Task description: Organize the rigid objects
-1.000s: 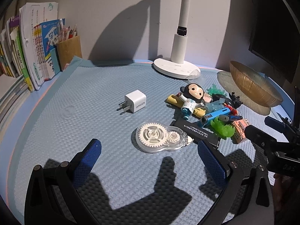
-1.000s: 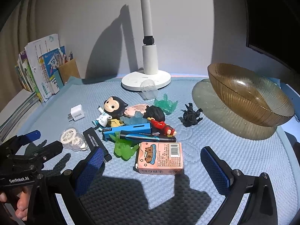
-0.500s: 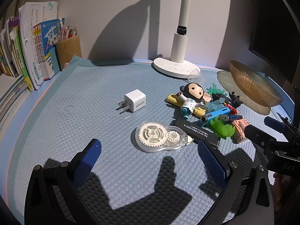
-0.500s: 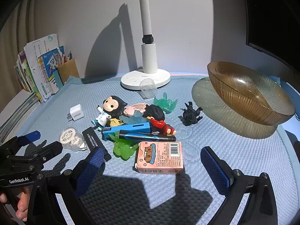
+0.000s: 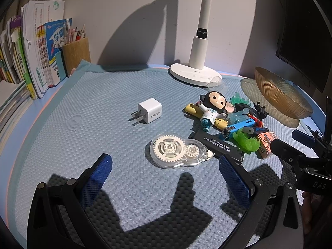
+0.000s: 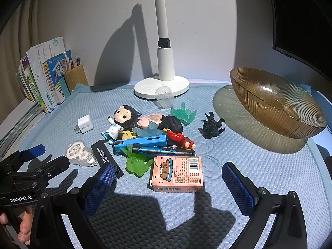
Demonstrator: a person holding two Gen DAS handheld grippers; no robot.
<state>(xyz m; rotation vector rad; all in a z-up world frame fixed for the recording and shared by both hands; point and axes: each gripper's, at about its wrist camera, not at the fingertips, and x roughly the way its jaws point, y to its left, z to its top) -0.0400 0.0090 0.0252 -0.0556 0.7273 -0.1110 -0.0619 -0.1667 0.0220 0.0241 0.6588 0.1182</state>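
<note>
Pink box [image 6: 177, 173] at 12 o'clock between open right hand-held gripper [image 6: 169, 181] fingers; left hand-held gripper [image 5: 166, 175] open, empty.

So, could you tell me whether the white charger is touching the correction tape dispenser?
Apart. The left wrist view shows bare blue mat between the white charger and the correction tape dispenser.

The yellow item [image 5: 192, 109] lies mostly hidden under the monkey figure [image 5: 212, 105]; the monitor [image 6: 300, 20] is cut off.
</note>
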